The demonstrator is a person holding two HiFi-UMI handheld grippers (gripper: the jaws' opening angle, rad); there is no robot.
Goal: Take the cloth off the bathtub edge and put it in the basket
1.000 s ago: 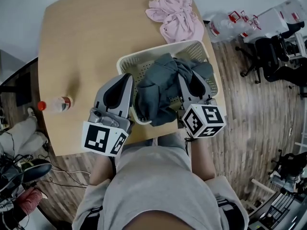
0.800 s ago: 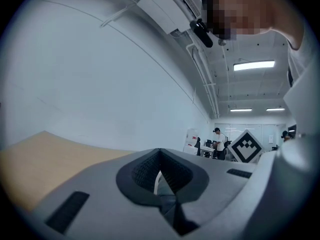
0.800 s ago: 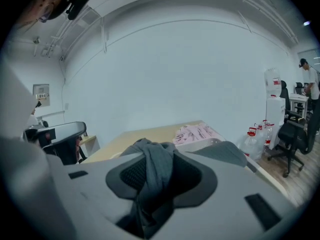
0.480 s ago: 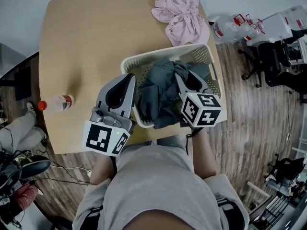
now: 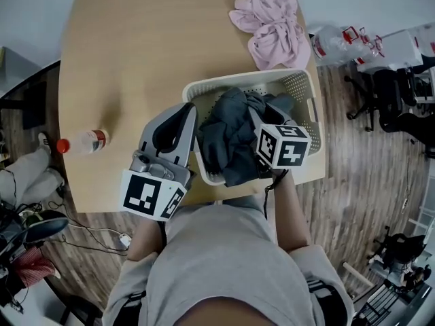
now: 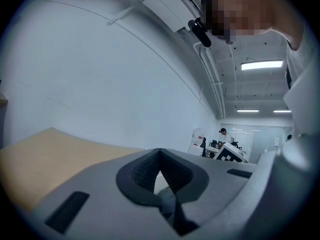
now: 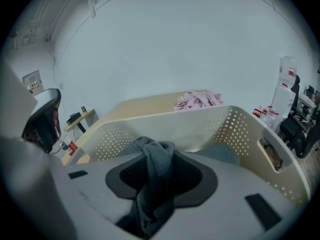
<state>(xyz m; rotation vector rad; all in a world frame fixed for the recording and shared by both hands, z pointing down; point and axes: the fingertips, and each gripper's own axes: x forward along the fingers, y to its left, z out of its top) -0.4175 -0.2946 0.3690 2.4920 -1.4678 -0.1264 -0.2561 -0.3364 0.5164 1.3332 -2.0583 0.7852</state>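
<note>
Grey cloth (image 5: 228, 138) is already down in the white basket (image 5: 299, 85) – your right gripper (image 7: 157, 169) pinches a bunched fold, your left gripper (image 6: 160, 154) is pressed together alongside – so only letting go remains

Person in a light grey short-sleeved T-shirt (image 5: 224, 263); left gripper (image 5: 183, 116) and right gripper (image 5: 262, 116) pale grey, smooth shells, dark ribbed pads (image 6: 142, 173); each bearing a white cube (image 5: 151, 194) with black square markers
</note>
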